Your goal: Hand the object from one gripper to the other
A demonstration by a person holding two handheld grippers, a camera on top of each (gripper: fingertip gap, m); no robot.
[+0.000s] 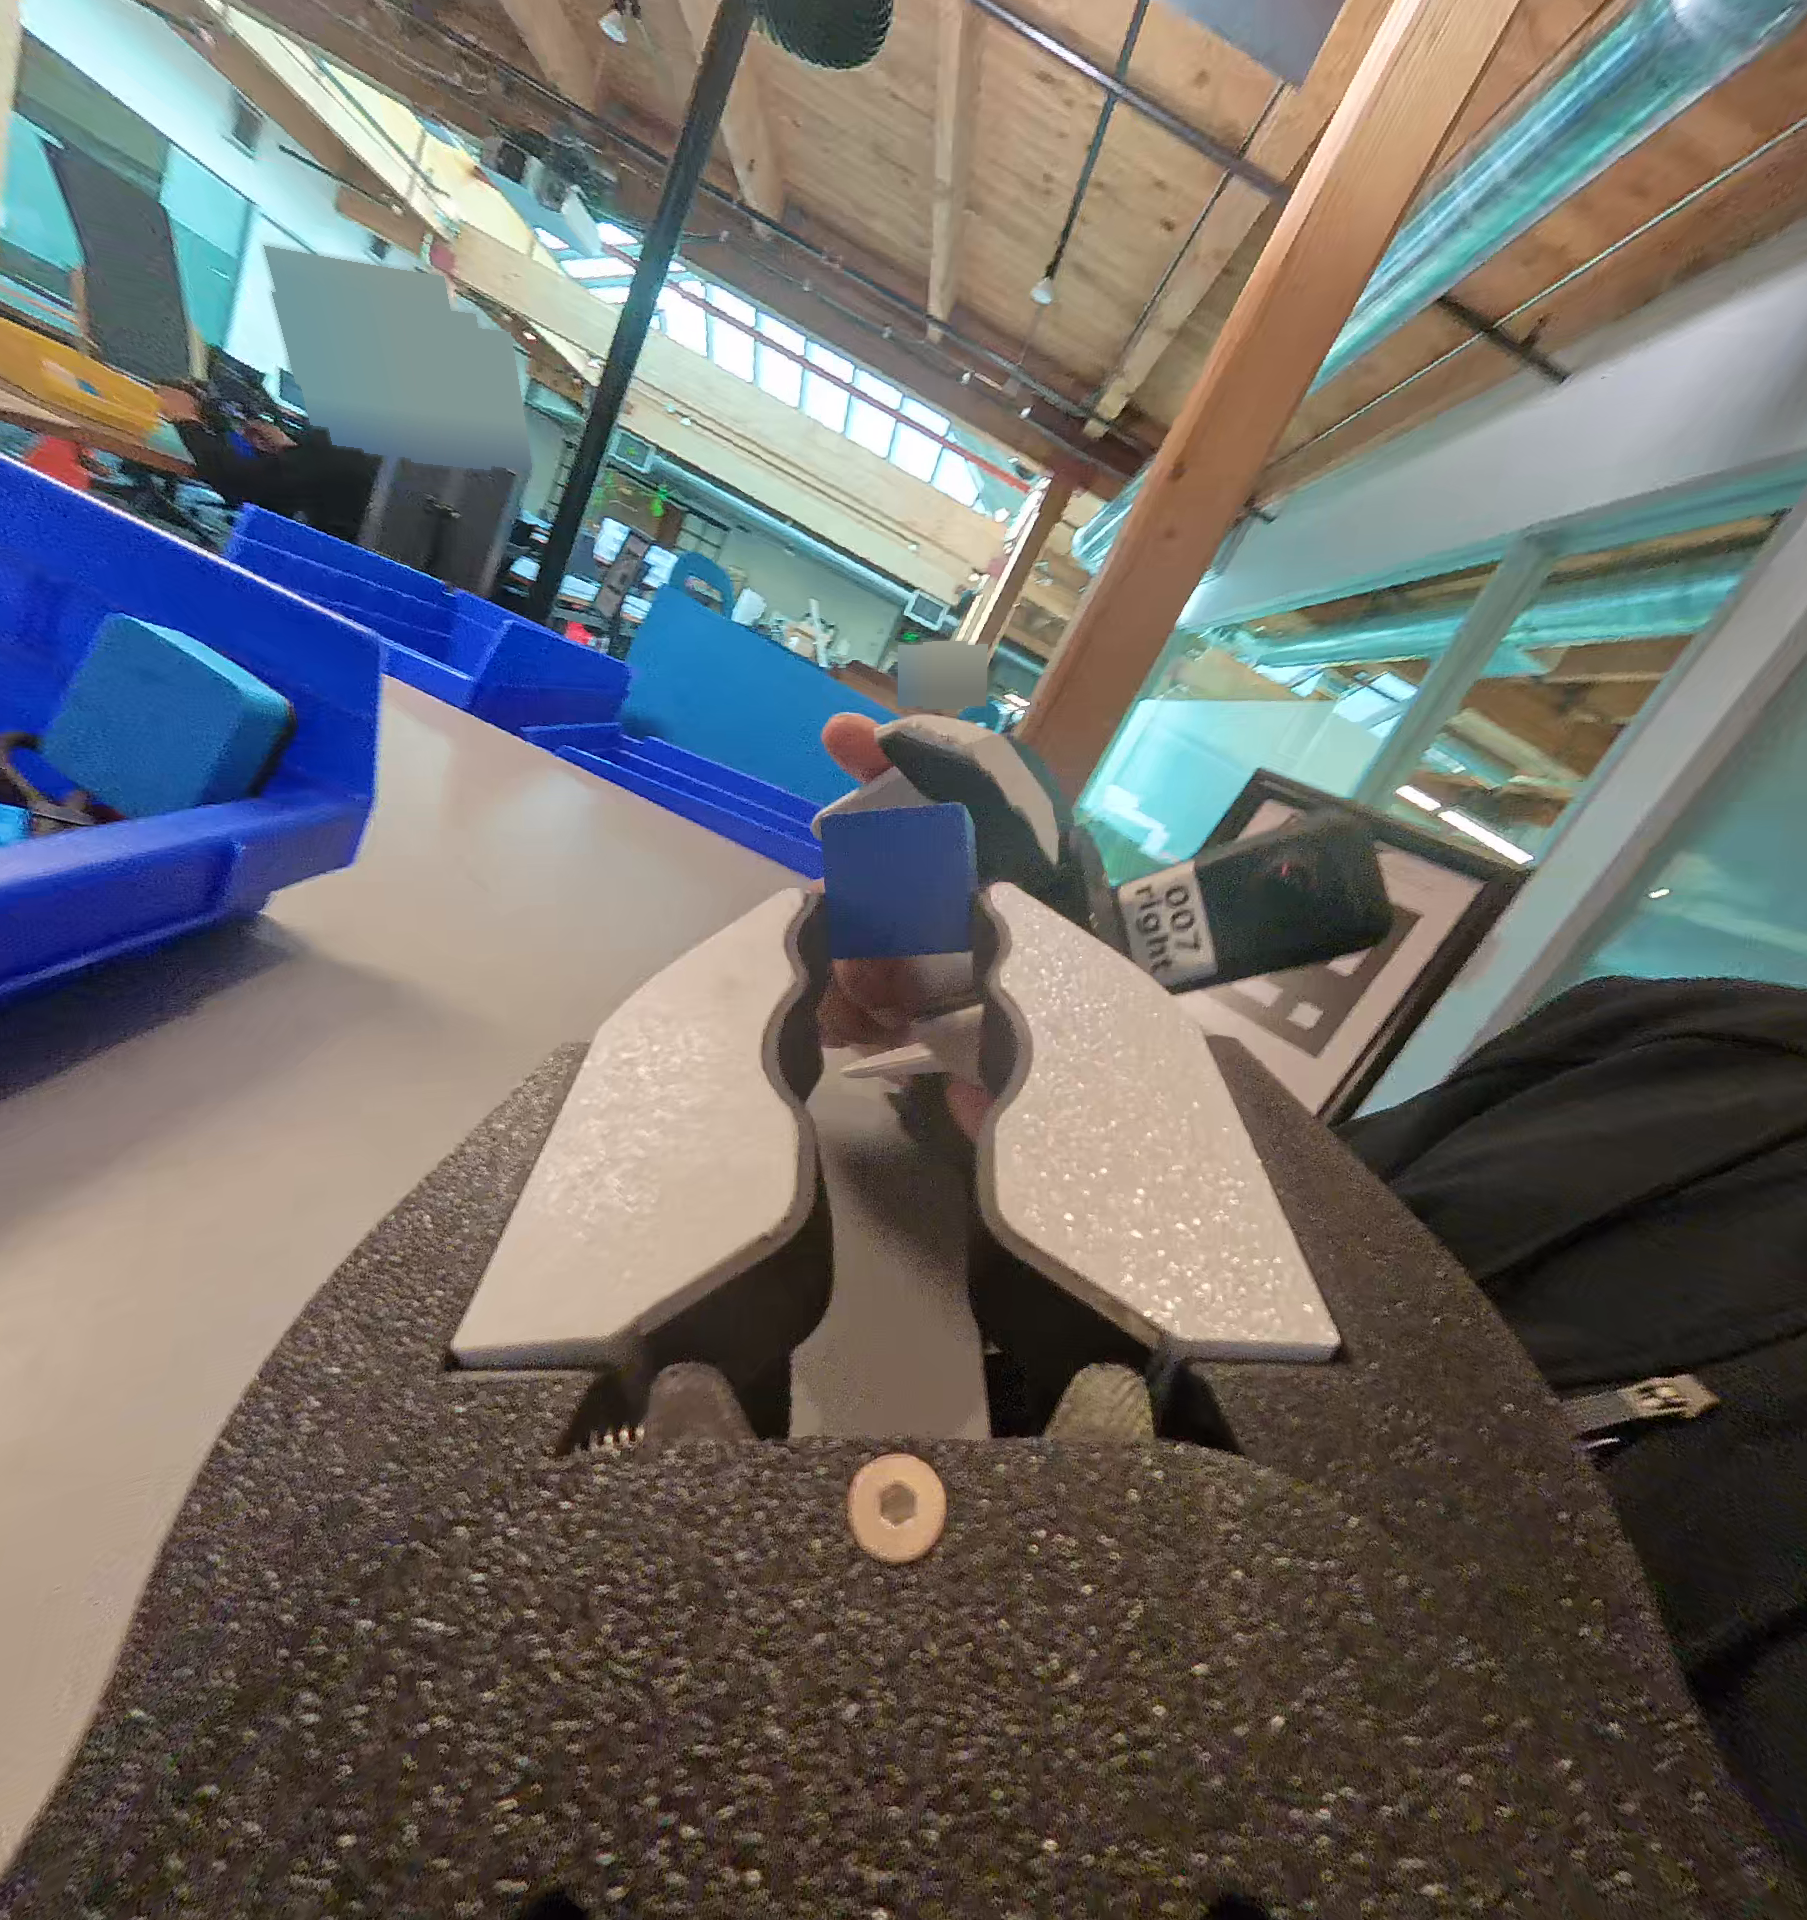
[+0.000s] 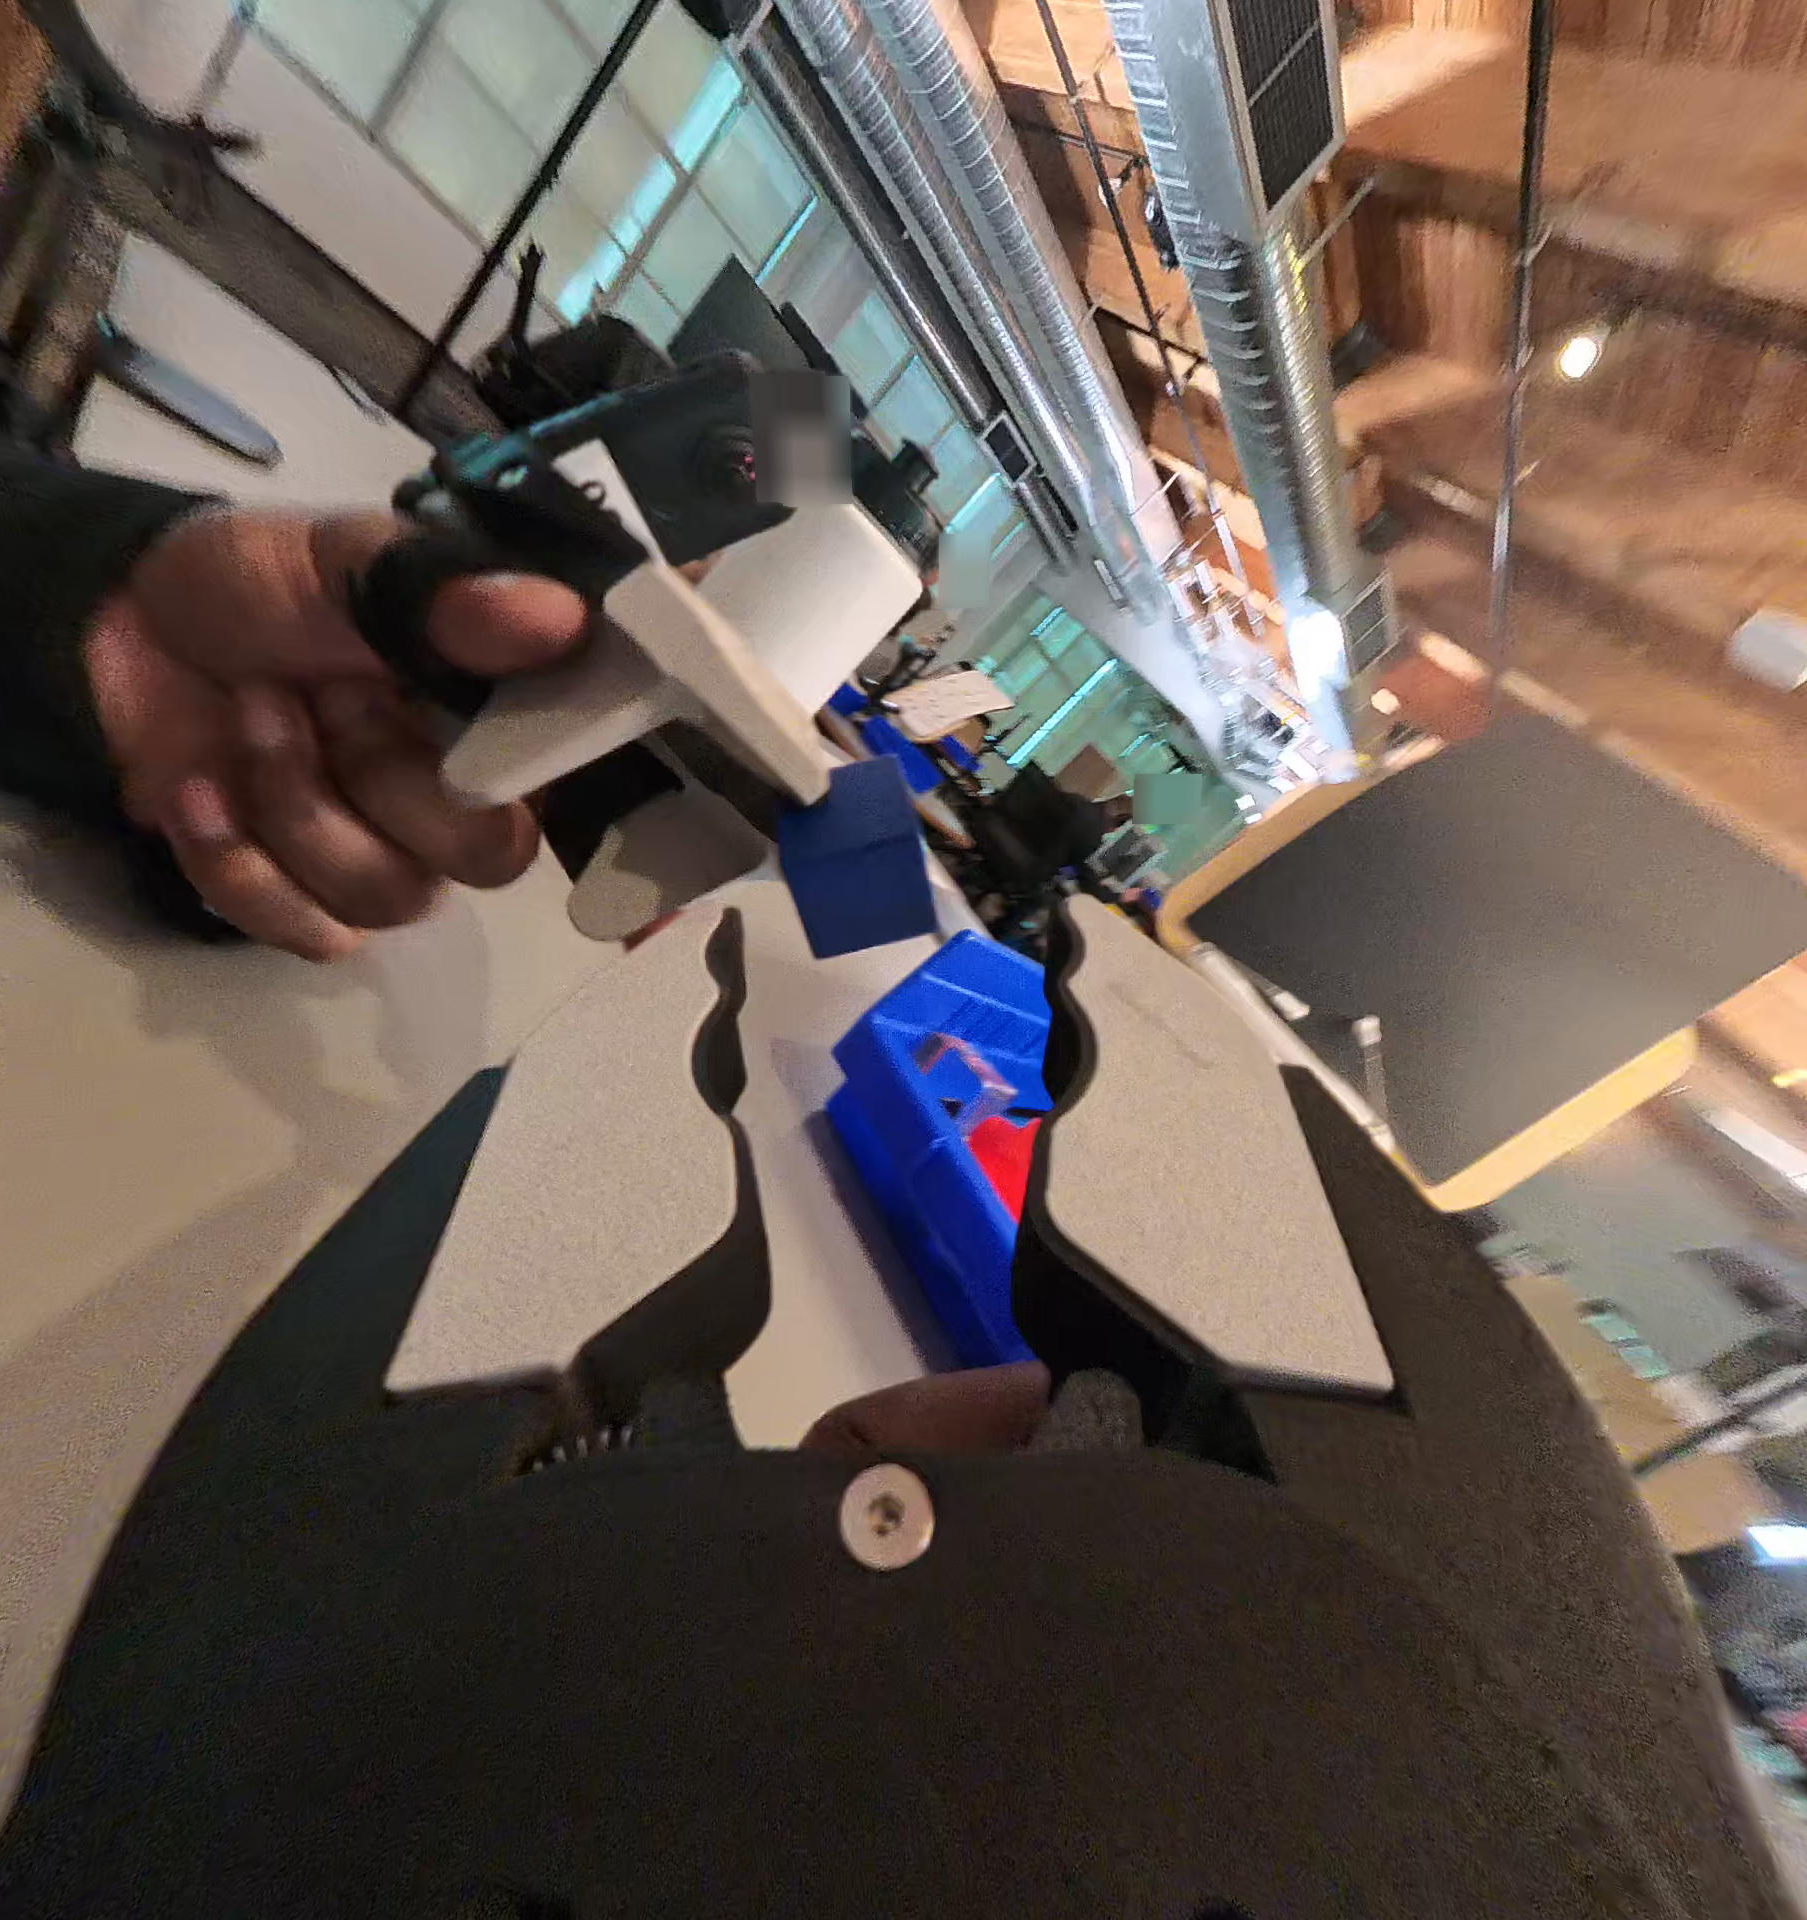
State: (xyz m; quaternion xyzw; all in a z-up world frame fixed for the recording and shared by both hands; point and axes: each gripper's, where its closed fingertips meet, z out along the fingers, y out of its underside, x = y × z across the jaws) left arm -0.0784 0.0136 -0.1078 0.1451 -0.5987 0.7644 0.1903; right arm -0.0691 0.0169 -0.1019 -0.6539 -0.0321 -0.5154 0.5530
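Above grey table (image 1: 203, 1091): left gripper (image 1: 897, 914) fingers clamp blue cube (image 1: 899, 883); right gripper (image 2: 894, 925) fingers spread, empty.

Your left gripper (image 1: 899, 925) points forward and a little upward, and its two fingers are pressed on a blue cube (image 1: 899, 881) at the tips. Your right gripper (image 2: 894, 935) faces it from close by, with its fingers spread apart and nothing between them. Your left hand (image 2: 286, 727) grasps the handle of the left gripper, the thumb on top.
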